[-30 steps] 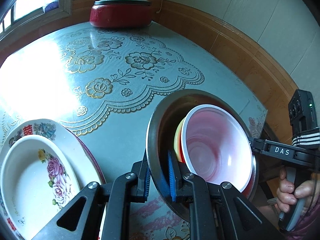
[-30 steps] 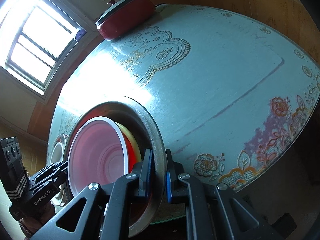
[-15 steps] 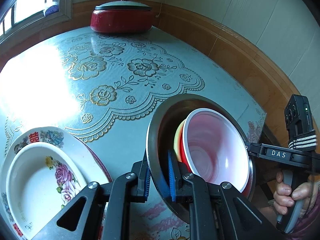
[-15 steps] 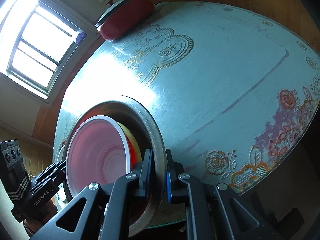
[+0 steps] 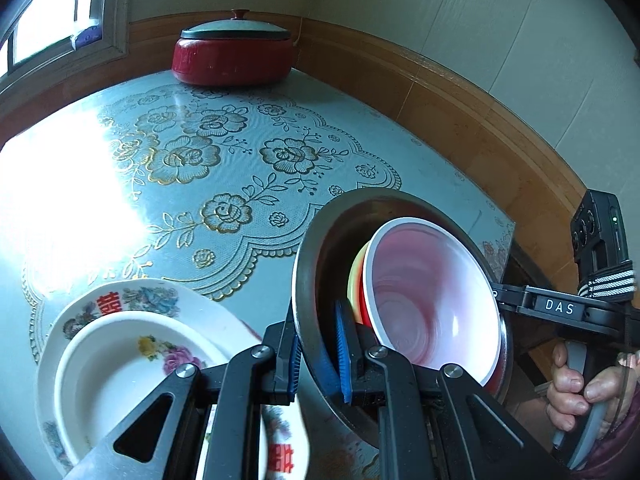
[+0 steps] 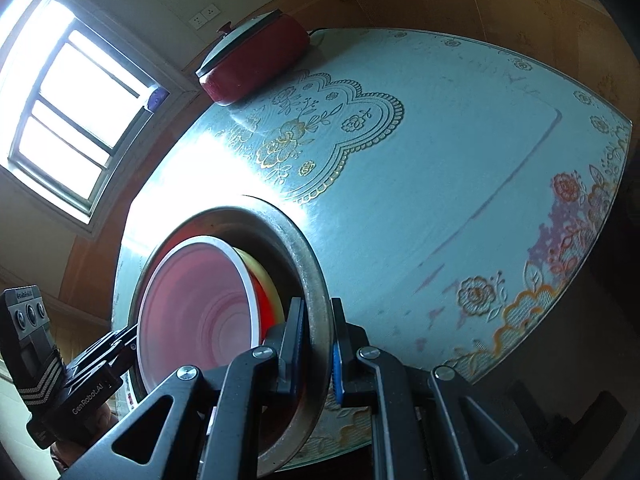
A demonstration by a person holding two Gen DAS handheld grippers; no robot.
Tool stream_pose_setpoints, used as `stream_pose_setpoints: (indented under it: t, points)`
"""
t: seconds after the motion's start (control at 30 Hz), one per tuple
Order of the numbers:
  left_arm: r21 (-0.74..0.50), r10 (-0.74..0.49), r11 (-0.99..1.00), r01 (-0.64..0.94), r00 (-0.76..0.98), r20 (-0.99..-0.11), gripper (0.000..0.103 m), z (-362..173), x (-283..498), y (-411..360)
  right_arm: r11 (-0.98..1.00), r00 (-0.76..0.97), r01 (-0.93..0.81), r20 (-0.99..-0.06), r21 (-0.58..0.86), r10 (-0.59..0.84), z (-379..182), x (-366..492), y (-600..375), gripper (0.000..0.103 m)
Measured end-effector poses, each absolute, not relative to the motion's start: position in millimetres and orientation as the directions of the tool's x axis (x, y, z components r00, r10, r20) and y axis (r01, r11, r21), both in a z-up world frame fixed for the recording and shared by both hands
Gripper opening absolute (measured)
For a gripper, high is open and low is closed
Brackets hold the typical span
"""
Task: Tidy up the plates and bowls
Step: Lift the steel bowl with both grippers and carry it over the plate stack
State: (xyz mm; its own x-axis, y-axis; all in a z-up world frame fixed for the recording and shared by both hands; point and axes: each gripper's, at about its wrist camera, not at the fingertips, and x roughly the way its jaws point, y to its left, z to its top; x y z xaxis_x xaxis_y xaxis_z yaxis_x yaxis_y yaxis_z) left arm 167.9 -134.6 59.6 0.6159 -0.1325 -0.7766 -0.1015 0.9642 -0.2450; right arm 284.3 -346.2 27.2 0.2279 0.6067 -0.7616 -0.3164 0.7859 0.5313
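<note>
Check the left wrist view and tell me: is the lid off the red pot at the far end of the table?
No, the grey lid sits closed on the red pot.

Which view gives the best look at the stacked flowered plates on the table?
The left wrist view: the flowered plates sit lower left, rims and rose pattern visible, partly behind the left gripper. The right wrist view shows at most a sliver of them behind the metal bowl.

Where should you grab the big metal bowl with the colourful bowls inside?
By its thin flat rim, one gripper on each opposite side. The metal bowl is wide with bowls stacked inside, so the left gripper and right gripper each pinch the rim edge from outside, as now.
</note>
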Motion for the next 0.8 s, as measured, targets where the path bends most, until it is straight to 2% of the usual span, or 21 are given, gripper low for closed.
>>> stream_pose_setpoints:
  t: [0.4,0.8]
  points:
    - [-0.241,-0.143,0.968,-0.069,0.639,-0.756,0.015,77,141,-96,0.797,0.254,-0.314,-0.763,0.516,0.594,42,249,-310,0.010]
    - [-0.296,-0.180,0.953,-0.061,0.674,-0.717,0.015,94,105,-35,0.778,0.254,-0.367,-0.750,0.509,0.611,70,216,-261,0.010]
